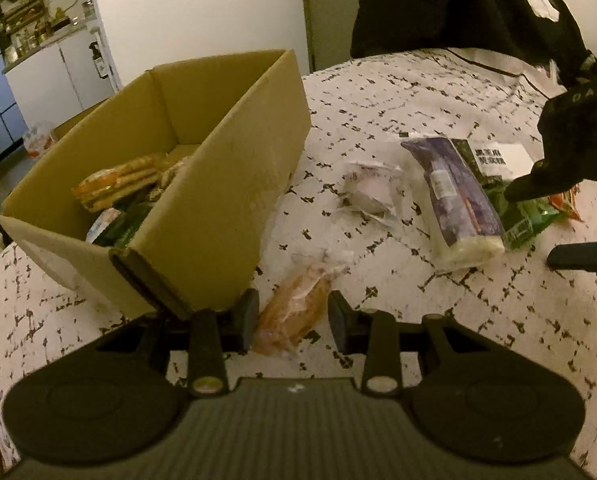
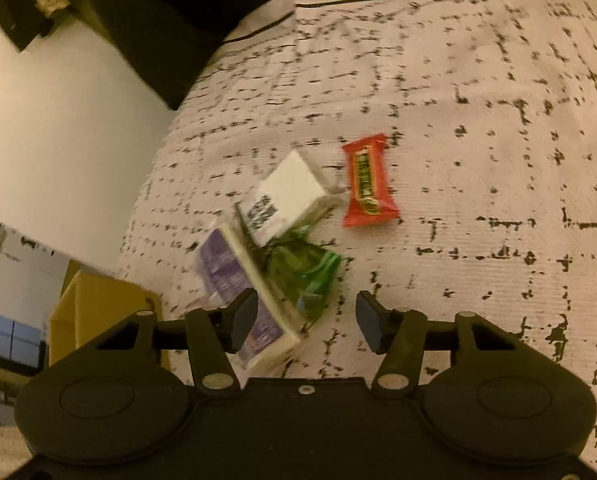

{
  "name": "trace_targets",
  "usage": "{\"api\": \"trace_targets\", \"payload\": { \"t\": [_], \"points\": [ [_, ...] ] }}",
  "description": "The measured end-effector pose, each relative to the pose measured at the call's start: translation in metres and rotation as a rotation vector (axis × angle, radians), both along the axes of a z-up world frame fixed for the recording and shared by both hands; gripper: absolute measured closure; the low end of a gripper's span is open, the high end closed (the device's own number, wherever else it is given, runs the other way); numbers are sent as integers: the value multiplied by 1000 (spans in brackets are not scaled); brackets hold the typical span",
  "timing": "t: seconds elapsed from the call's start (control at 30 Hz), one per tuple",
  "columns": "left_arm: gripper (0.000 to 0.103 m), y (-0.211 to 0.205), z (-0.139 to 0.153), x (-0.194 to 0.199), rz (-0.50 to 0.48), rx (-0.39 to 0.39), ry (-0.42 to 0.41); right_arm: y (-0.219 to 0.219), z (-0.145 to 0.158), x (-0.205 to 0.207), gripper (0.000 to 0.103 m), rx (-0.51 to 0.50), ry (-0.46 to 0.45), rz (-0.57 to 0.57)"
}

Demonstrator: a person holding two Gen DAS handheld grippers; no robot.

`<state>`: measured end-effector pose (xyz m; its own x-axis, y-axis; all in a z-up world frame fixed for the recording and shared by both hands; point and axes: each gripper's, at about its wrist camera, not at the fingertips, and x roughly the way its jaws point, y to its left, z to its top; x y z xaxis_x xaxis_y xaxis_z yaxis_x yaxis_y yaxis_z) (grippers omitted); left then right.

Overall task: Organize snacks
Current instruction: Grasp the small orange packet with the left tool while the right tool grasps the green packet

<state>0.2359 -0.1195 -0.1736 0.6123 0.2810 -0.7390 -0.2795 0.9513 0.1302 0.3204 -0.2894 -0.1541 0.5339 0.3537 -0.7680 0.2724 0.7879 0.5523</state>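
Snacks loose on patterned bedspread (image 1: 398, 92), near open cardboard box (image 1: 234, 184) already holding several packets, likely the sorting target. Orange packet (image 1: 298, 308) between wide-open, empty left gripper (image 1: 293, 316). Right gripper (image 2: 306, 320) parted, empty, over purple pack (image 2: 234, 276), green bag (image 2: 302, 276). Red wrapper (image 2: 366, 182) print blurred, perhaps unreadable

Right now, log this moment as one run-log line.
left claw: open, around orange packet | right claw: open, over purple pack | cardboard box: holds snacks | red bar: on cloth
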Motion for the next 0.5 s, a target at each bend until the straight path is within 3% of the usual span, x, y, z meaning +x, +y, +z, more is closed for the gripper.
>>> {"api": "trace_targets", "payload": {
  "t": [0.3,0.37,0.5],
  "points": [
    [67,5,4,2,4,-54,35,5,-6,2,58,-7,-19,-17],
    [68,9,4,0,7,-77,41,4,-7,3,71,-8,-25,-23],
    [78,14,6,-7,8,-90,32,2,-8,0,82,4,-28,-48]
  ]
}}
